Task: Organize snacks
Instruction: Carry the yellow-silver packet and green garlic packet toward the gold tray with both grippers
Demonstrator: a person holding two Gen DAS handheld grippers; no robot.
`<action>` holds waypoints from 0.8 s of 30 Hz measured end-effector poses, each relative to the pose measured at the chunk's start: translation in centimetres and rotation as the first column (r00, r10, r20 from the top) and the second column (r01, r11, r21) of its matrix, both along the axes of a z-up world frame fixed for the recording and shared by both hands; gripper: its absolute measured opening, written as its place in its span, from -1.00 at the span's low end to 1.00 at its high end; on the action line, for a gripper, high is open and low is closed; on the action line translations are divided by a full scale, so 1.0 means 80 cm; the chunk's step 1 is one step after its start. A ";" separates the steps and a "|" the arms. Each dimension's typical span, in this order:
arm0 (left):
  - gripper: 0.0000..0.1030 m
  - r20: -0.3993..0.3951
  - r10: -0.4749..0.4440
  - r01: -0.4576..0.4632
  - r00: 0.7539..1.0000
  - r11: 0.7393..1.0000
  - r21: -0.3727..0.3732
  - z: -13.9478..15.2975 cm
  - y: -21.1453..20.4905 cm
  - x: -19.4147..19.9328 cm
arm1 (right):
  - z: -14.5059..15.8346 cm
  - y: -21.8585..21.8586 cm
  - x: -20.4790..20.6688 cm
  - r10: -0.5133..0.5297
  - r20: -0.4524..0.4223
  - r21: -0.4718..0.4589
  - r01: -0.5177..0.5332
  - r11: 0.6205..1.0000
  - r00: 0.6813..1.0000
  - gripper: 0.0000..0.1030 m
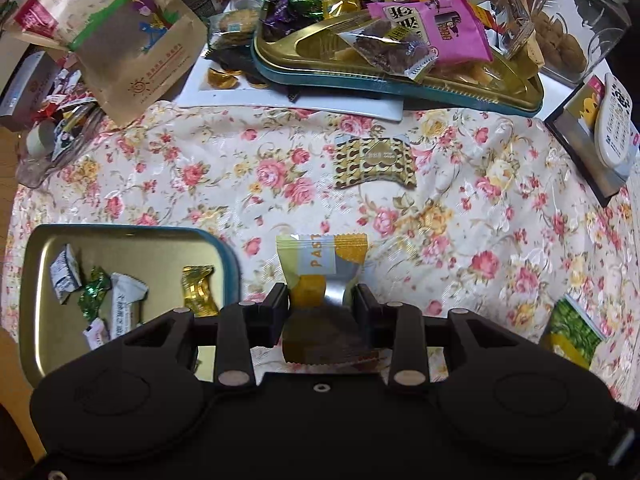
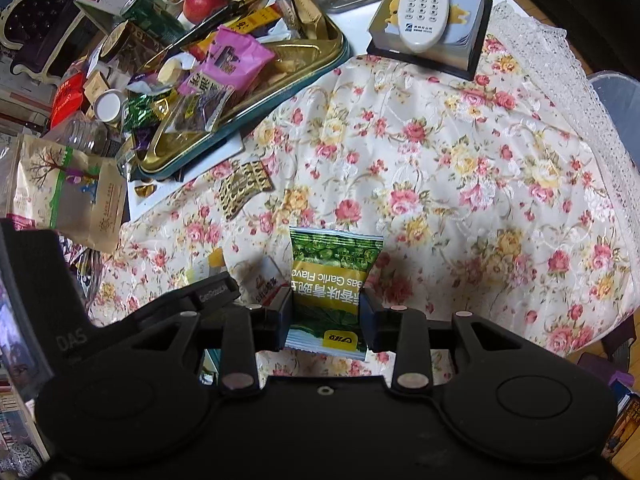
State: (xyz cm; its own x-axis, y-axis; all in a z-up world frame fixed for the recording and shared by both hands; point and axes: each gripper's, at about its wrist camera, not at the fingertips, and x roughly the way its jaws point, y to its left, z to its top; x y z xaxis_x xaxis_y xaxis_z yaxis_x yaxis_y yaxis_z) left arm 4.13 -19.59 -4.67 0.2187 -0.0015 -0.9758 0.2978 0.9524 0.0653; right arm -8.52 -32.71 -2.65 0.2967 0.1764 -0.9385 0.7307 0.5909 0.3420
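**Two packets up at once, and either one could slip**

I am holding a yellow pastry packet [image 1: 320, 264] in the left tool [image 1: 322, 300], whose jaws are standing wide with the fingers [image 1: 276, 304] pressing the wrapper's sides. The grip is sitting low on the crinkly film rather than on the solid cake inside, so I am judging that the packet could swivel or slide out if I swing it quickly. Just beside it, near the bench's front left corner, the small open tin [image 1: 228, 256] is already holding a few wrapped sweets [image 1: 198, 288]. If the packet is meant for it, the tin's raised rim could catch a dangling tail and flip the packet onto the floral cloth [image 1: 460, 208].

In the right tool [image 2: 326, 308] I am gripping a green garlic-pea packet [image 2: 336, 264], jaws partly closed across its width and puckering the bag. The bag is air-filled, so squeezing harder could burst it, and easing off could drop it. The left tool is showing just beside the right one in the right wrist view, so I am risking a knock between the two while both are loaded.

Further out, a gold-patterned packet [image 1: 374, 160] is lying alone mid-cloth, easy to sweep aside by accident. Along the far edge the big oval tin [image 1: 400, 88] is piled loosely with a purple bag [image 1: 432, 28] and more. Adding anything carelessly there could set off a slide onto the cloth.
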 end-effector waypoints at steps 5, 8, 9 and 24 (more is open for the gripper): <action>-0.14 0.003 0.001 -0.001 1.000 1.000 -0.008 0.011 0.026 -0.012 | -0.003 0.024 -0.002 0.010 -0.017 -0.009 -0.010 1.000 1.000 -0.27; -0.14 -0.001 0.019 -0.019 1.000 1.000 -0.016 0.016 0.041 -0.016 | -0.004 0.040 -0.002 0.021 -0.021 -0.014 -0.022 1.000 1.000 -0.27; -0.14 -0.003 0.027 -0.027 1.000 0.999 -0.018 0.018 0.046 -0.018 | -0.004 0.046 -0.003 0.025 -0.023 -0.018 -0.025 1.000 0.999 -0.27; -0.14 -0.029 0.141 -0.141 0.990 0.990 -0.009 0.036 0.137 -0.011 | -0.005 0.108 0.003 0.068 -0.040 -0.031 -0.070 0.997 0.997 -0.27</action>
